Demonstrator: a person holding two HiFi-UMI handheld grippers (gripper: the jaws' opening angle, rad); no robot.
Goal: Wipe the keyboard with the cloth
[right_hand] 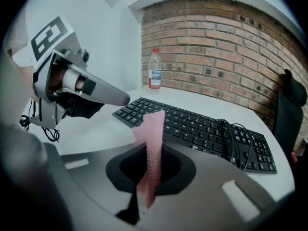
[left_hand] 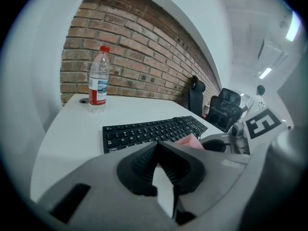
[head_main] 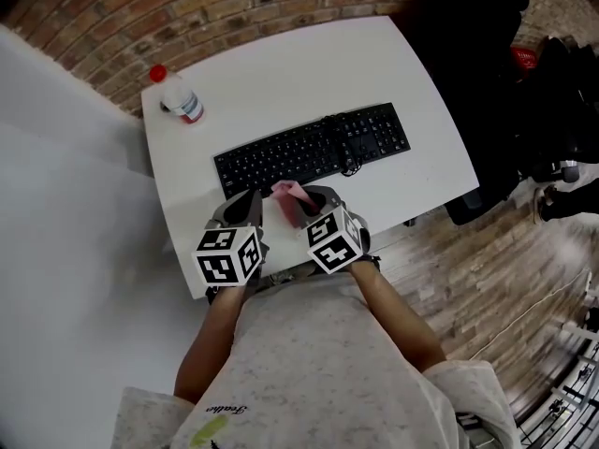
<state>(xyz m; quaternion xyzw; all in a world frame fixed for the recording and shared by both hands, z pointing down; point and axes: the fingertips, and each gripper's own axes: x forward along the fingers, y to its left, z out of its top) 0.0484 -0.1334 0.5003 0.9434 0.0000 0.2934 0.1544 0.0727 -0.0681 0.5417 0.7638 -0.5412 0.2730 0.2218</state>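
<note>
White table (head_main: 281,73) beside brick wall (head_main: 234,7). Carries black keyboard (head_main: 309,150) across the middle, with cable (head_main: 348,164) looped over its right part. Holds clear red-capped bottle (head_main: 178,96), upright near far left corner, well apart from keyboard.

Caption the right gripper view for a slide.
Right gripper shut on a pink textured cloth before the black keyboard on a white table.
</note>
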